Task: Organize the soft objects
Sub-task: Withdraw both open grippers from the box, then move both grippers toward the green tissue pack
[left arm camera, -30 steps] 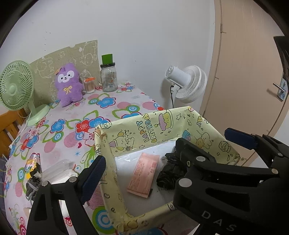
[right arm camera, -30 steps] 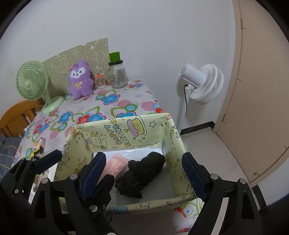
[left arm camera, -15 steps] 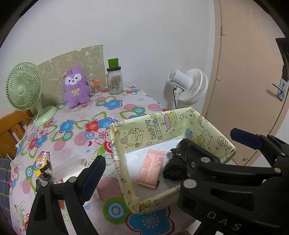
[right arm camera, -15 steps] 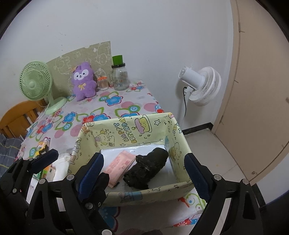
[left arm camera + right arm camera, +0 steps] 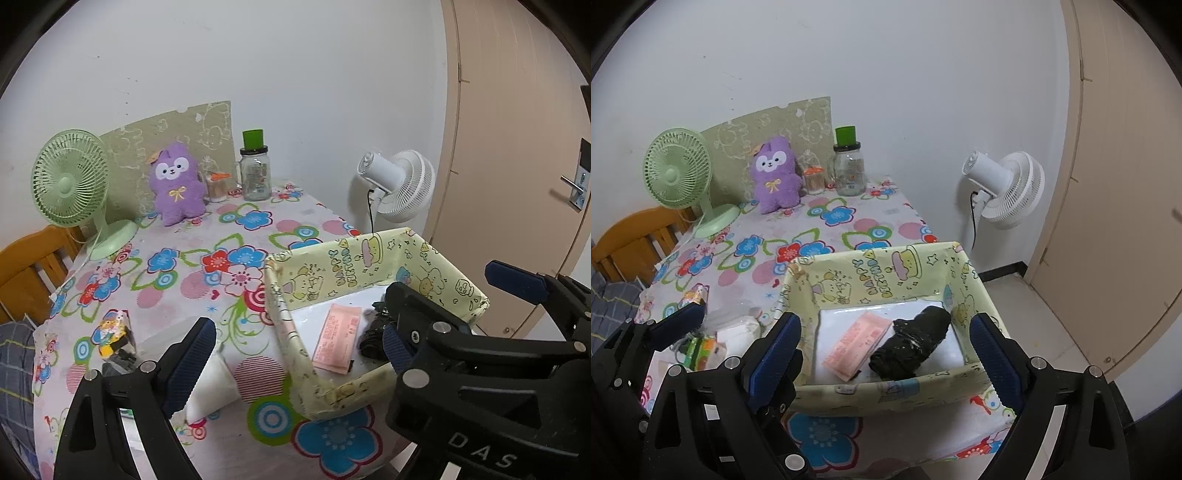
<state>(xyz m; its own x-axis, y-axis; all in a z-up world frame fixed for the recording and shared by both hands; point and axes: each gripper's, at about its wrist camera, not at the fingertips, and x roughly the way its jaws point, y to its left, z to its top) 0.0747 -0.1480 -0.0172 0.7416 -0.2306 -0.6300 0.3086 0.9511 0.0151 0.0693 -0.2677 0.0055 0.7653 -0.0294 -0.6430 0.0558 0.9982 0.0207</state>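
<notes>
**Both claws drawn back from the box**

Since a second ago both claws have pulled back and up from the paper-covered box, so more of the flowered surface shows around it. Inside the box lie a black bundle of cloth and a pink packet, touching side by side on a white liner.

In the right wrist view the right claw hangs above the near wall of the box with its jaws spread wide and nothing between them. The left claw is likewise spread and empty, over the surface at the box's left wall, above a white wrapped pack.

Still outside the box is the purple plush toy, propped at the far edge of the surface between the green fan and a glass jar, near both. It is probably the next soft thing to collect. It looks light and squashy and will give under the pads, so a grip across the thick middle of the body should hold better than an ear or a foot. The jar close by could be knocked during the reach.
</notes>
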